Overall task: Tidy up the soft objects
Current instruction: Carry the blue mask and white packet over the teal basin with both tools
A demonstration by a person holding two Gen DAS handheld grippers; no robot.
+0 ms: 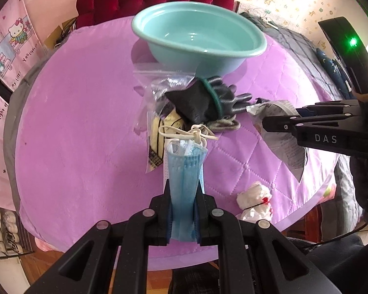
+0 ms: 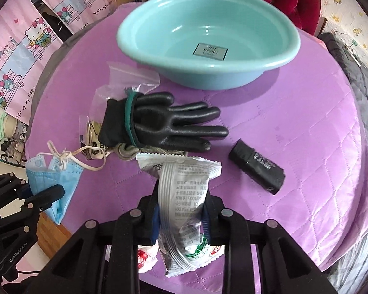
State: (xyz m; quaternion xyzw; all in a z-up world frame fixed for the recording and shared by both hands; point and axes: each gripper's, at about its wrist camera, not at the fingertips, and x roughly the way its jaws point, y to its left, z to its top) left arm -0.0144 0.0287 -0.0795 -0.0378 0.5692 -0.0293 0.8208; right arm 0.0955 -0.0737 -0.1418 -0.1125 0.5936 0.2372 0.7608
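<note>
My left gripper (image 1: 184,186) is shut on a folded blue face mask (image 1: 184,171), which stands up between the pads with its white ear loops knotted on top. In the right wrist view, the left gripper (image 2: 59,192) holds that mask (image 2: 54,176) just off the table's left edge. My right gripper (image 2: 182,196) is shut on a silver printed packet (image 2: 184,186), lifted off the cloth. The same right gripper (image 1: 265,122) and packet (image 1: 284,147) show at the right of the left wrist view. A teal basin (image 1: 139,28) (image 2: 125,46) sits empty at the back.
A black glove (image 2: 171,125) (image 1: 208,98) lies mid-table over a clear zip bag (image 2: 125,73) (image 1: 157,112). A black wrapped roll (image 2: 256,171) lies right of the packet. A white crumpled item with red marks (image 1: 255,201) rests near the front edge of the round purple quilted table (image 1: 85,122).
</note>
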